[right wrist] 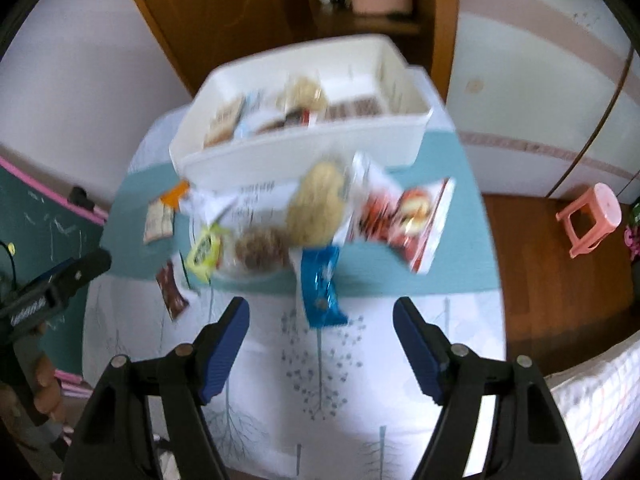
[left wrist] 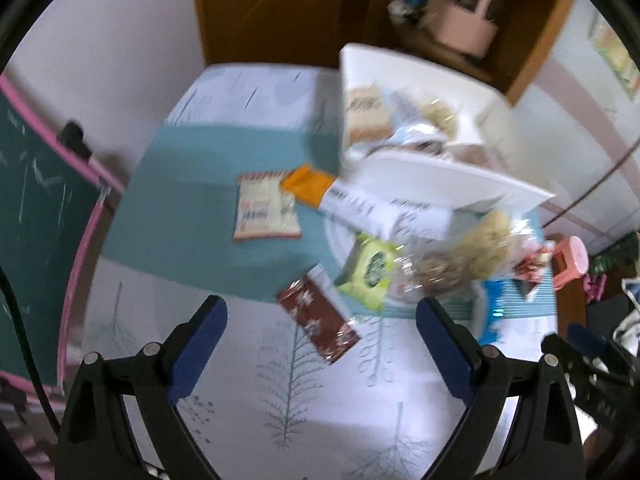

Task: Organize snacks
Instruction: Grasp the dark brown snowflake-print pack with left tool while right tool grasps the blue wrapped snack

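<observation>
A table (right wrist: 400, 360) stands in a room with a wooden floor, under a soft white cloth printed with thin grey trees and a wide teal band. Both pictures are smeared, so no words on the packets can be read.

At the far end sits a white plastic bin (right wrist: 304, 148), a long box with smooth walls. Packets lie inside it, too blurry to name. In front of it is a loose heap of snacks. A shiny blue packet (right wrist: 322, 288) lies with its long side pointing from the bin toward the camera. A dark red-brown packet (left wrist: 318, 320) lies flat and slanted on the white part of the cloth. A lime-green packet (left wrist: 370, 272) is partly tucked under crinkly clear bags of pale and brown bites. A red and white packet (right wrist: 404, 220) is tilted, its corner blurred.

The left gripper (left wrist: 320, 344) is spread wide with nothing in it, above the red-brown packet. The right gripper (right wrist: 320, 348) also gapes, empty, its blue pads on either side of the blue packet's near end, not touching it. A pink plastic stool (right wrist: 592, 220) stands on the floor.
</observation>
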Available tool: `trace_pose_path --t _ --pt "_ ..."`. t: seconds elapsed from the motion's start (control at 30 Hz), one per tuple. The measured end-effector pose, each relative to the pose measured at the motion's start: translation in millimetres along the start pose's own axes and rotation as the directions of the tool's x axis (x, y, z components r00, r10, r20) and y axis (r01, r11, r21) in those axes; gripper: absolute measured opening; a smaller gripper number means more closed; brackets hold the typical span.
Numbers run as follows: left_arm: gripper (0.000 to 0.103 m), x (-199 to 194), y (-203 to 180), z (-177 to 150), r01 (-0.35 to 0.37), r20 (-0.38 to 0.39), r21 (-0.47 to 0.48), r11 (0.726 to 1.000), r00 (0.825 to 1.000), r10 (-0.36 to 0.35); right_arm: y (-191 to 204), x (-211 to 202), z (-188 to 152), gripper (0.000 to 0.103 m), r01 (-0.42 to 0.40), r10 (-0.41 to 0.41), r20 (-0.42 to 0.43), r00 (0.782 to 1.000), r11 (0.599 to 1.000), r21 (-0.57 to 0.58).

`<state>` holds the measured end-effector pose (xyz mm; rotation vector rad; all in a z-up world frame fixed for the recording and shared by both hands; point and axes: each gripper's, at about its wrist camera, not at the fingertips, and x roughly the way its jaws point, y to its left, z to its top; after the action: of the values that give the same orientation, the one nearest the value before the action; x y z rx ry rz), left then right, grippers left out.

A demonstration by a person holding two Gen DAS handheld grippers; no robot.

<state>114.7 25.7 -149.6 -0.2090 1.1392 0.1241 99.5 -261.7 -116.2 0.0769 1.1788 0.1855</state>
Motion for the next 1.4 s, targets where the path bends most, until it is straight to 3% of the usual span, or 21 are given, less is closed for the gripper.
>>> trace_pose_path --t 0.3,0.5,0.73,0.87,0.97,1.07,1.2,1.4 --pt "0.095 73.4 19.9 -15.6 -0.058 -0.129 -0.149 0.987 0.991 0.038 10.8 52.4 -9.3 0.068 0.014 -0.016 -0.066 0.998 1.0 -0.026" --pt "0.095 96.6 21.4 -21.5 -0.064 -0.162 -0.194 0.979 0.986 0.033 12.1 76.6 -4.6 0.067 0.032 -0.033 -0.085 0.996 0.999 -0.02" --pt "0.095 108.1 11.4 -17.1 -0.06 -0.179 -0.173 0.983 0.983 0.029 12.6 94.9 1.0 0.063 0.04 -0.042 -0.111 0.993 0.999 -0.018" --pt "0.095 112.5 1.7 -16.2 -0.088 -0.189 -0.128 0.988 0.98 0.063 15.0 104.9 6.8 0.05 0.037 -0.04 -0.123 0.992 0.999 -0.025" --pt "0.085 111.7 -5.2 -17.8 -0.128 -0.19 -0.101 0.987 0.976 0.107 16.0 111.7 8.3 0.041 0.029 -0.033 -0.139 0.99 0.999 -0.025" --pt "0.073 107.9 -10.1 -20.2 -0.134 -0.192 -0.094 0.986 0.975 0.114 16.6 114.7 11.3 0.04 0.03 -0.034 -0.137 0.99 0.999 -0.033" --pt "0.037 99.9 -18.7 -21.3 -0.127 -0.19 -0.065 0.99 0.975 0.113 19.3 115.9 12.0 0.034 0.035 -0.043 -0.135 0.99 0.998 -0.058" --pt "0.033 88.9 -25.1 -31.7 -0.1 -0.191 -0.052 0.994 0.978 0.088 18.5 112.9 5.6 0.029 0.007 -0.015 -0.141 0.99 0.999 -0.054"
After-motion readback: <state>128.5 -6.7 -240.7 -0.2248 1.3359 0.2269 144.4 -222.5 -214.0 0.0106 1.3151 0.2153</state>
